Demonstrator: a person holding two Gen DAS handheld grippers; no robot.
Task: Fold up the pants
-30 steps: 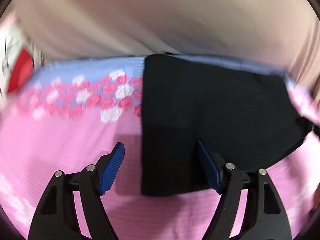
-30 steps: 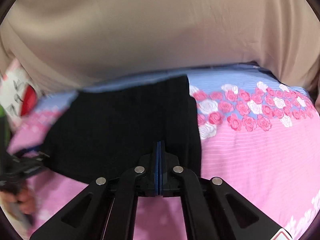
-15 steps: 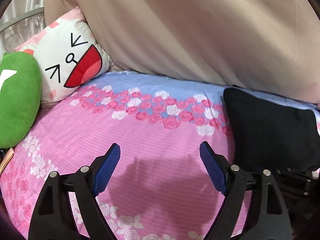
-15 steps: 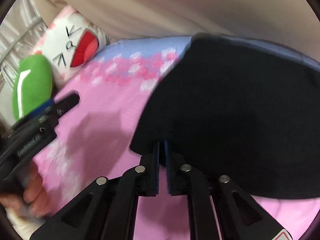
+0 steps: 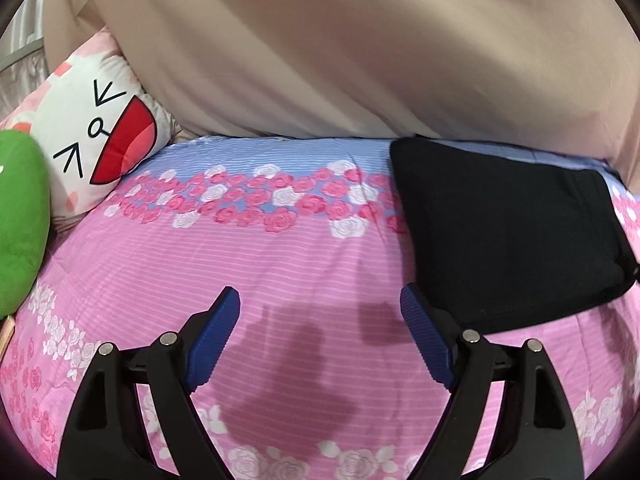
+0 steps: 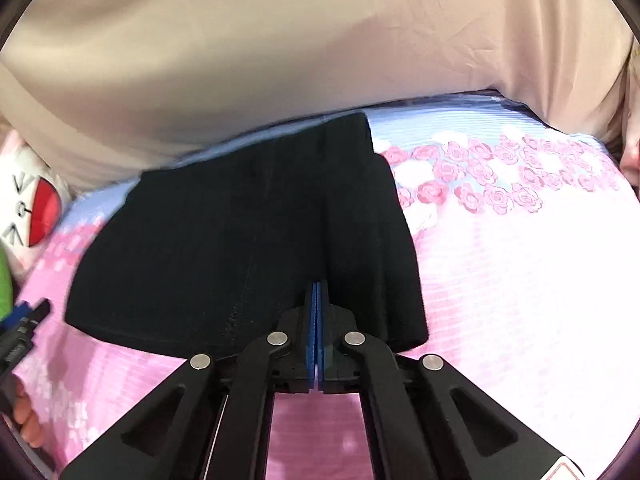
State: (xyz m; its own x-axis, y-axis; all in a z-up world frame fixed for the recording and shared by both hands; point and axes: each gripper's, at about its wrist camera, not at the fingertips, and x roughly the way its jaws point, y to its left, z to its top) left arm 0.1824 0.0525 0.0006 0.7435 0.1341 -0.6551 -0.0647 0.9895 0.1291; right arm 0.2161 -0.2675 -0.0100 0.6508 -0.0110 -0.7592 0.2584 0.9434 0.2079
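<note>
Now the pants (image 5: 508, 232) lie folded into a flat black block on the pink rose-print bedspread (image 5: 280, 264), its far edge close to the beige curtain (image 5: 360, 48) behind the bed. From the left wrist view the left gripper (image 5: 320, 312) hangs spread wide over bare bedspread, holding nothing, with the pants just beside its right finger. From the right wrist view the right gripper (image 6: 316, 292) is pressed together, its blue pads meeting at the near hem of the pants (image 6: 256, 232); whether any cloth is caught between them is hard to say, as black fabric and black fingers blend there. A white pillow (image 5: 92, 136) with a cartoon face and a green cushion (image 5: 20, 220) sit at the bed's left end.
</note>
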